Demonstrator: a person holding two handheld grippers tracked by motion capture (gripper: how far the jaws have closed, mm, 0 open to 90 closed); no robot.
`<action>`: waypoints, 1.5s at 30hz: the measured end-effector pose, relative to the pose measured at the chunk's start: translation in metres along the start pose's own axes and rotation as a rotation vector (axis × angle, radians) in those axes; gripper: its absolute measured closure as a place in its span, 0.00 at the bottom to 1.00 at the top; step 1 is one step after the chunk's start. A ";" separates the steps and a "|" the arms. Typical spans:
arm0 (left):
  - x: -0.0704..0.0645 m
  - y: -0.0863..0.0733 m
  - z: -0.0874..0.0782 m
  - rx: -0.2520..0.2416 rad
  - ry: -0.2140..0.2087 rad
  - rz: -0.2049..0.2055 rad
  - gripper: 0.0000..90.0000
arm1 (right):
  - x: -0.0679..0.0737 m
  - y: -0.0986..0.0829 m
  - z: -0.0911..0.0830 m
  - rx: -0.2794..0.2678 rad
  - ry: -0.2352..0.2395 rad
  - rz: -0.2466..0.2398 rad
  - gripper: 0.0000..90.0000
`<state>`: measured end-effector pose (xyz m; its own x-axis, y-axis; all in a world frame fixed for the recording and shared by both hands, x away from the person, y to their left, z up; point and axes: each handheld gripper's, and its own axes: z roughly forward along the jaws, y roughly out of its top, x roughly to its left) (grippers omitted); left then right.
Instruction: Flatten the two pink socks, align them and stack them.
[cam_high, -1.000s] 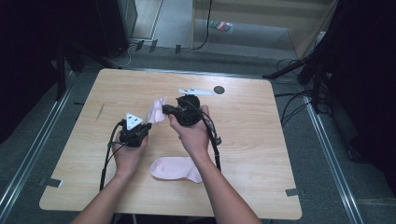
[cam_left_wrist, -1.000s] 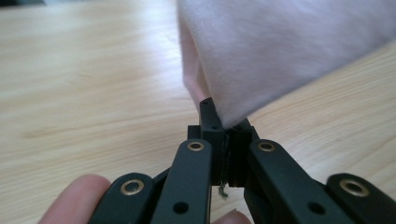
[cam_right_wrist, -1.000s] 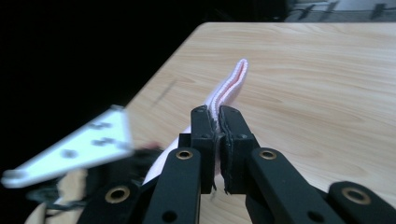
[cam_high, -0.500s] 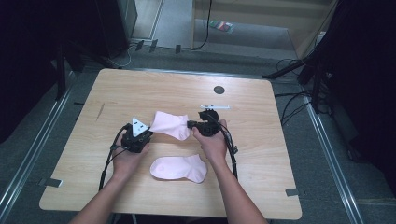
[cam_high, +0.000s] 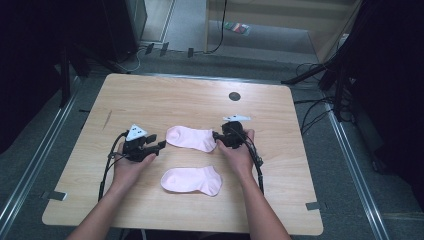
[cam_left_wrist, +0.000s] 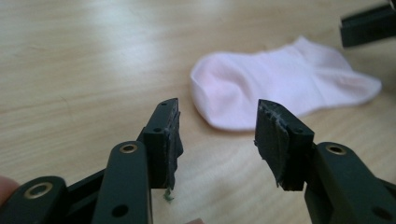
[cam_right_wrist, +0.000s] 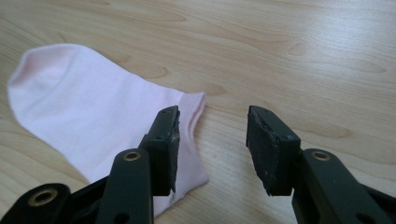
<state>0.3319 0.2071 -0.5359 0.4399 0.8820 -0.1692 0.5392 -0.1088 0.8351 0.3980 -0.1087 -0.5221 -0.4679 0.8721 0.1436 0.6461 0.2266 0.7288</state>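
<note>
High view, near to far: we note one pink sock (cam_high: 191, 180) flat between our forearms. Beyond it the far pink sock (cam_high: 190, 137) lies between both tools: left gripper (cam_high: 158, 145) at its 9 o'clock, jaws spread; right gripper (cam_high: 218, 136) at its 3 o'clock cuff end, jaws spread, empty.

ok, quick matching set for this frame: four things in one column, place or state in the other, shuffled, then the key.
Things
1. far sock
2. near sock
3. left gripper
4. dark round spot

Places or states
A. on the far part of the table, beyond both grippers
B. between the two grippers
C. open, pointing at the far sock's toe
D. between the forearms, closest to the person

Pairs: 1-B, 2-D, 3-C, 4-A
</note>
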 end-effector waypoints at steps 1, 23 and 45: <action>0.000 0.003 0.003 0.008 0.011 -0.012 0.58 | 0.000 -0.001 -0.003 -0.012 0.018 0.013 0.61; 0.011 0.030 0.058 0.201 0.028 -0.123 1.00 | 0.024 -0.020 0.011 0.023 -0.036 -0.040 0.93; -0.021 0.030 -0.036 0.025 -0.165 -0.132 1.00 | 0.019 -0.023 -0.076 -0.082 0.089 0.037 0.97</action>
<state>0.3135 0.2017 -0.4884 0.4751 0.8022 -0.3616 0.6164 -0.0102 0.7873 0.3277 -0.1303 -0.4852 -0.4989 0.8362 0.2278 0.6144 0.1559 0.7734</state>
